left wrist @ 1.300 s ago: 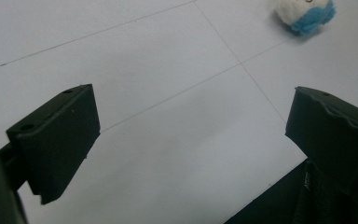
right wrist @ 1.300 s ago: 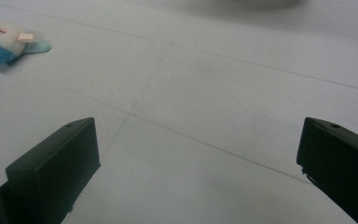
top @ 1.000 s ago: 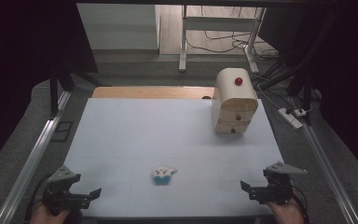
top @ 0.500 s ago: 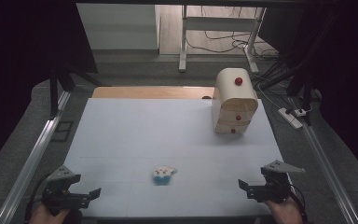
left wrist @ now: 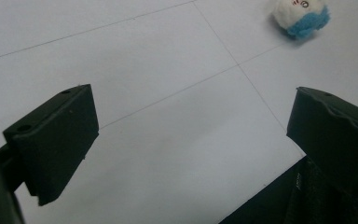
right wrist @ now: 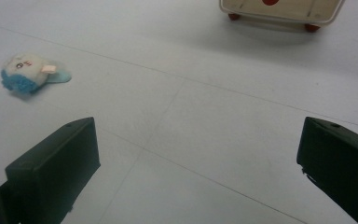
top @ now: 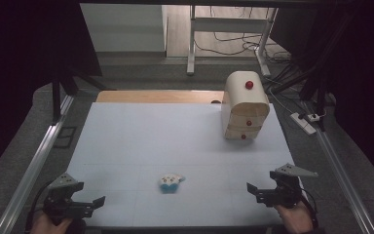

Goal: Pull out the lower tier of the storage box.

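Note:
A small white and blue plush toy (top: 170, 182) lies on the white table top (top: 175, 136), near the front and about midway between my two grippers. It also shows far off at the upper right in the left gripper view (left wrist: 302, 16) and at the left in the right gripper view (right wrist: 30, 73). My left gripper (top: 90, 202) rests at the front left corner, open and holding nothing (left wrist: 191, 126). At the front right, my right gripper (top: 260, 189) is also open and holds nothing (right wrist: 198, 158). Both point inward, over bare table.
A rounded wooden drawer cabinet (top: 243, 107) with red knobs stands at the back right of the table; its base shows in the right gripper view (right wrist: 279, 9). Metal rails run along both sides. A wooden strip (top: 156, 96) lies along the table's far edge.
My right gripper has shifted slightly to the left. The left gripper and the plush toy have stayed where they were.

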### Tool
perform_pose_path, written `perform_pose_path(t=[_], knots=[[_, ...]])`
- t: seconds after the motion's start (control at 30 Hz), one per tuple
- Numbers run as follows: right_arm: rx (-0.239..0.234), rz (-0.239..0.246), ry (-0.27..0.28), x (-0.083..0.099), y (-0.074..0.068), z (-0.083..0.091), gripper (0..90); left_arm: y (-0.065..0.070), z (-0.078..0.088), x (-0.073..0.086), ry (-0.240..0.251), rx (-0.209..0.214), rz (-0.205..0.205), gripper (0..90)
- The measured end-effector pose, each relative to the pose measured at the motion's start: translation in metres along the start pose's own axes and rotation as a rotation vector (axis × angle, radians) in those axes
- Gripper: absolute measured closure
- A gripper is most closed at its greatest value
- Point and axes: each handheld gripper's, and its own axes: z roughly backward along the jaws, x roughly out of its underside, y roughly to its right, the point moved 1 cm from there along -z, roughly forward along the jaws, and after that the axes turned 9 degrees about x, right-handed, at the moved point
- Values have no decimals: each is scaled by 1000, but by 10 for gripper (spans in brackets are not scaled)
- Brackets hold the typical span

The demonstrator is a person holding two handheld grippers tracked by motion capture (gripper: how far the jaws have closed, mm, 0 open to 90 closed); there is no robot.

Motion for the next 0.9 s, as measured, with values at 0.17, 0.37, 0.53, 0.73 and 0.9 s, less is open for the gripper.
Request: perform_pose_path(t=[0.17,0.37,0.53,0.73,0.9], knots=[[-11,10,1,-3,0,-4,0,0,0,0,-2,-1,6,15],[-7,18,3,-5,-1,-9,0,-1,0,0,-3,1,8,16],[-7,14,-3,-9,-1,-15,0,-1,0,0,-4,0,7,15],[-4,2,-14,-12,1,-21,0,-1,0,0,-3,1,8,14],[-2,-6,-13,-14,2,-23,0,-1,0,0,-5,0,8,14]])
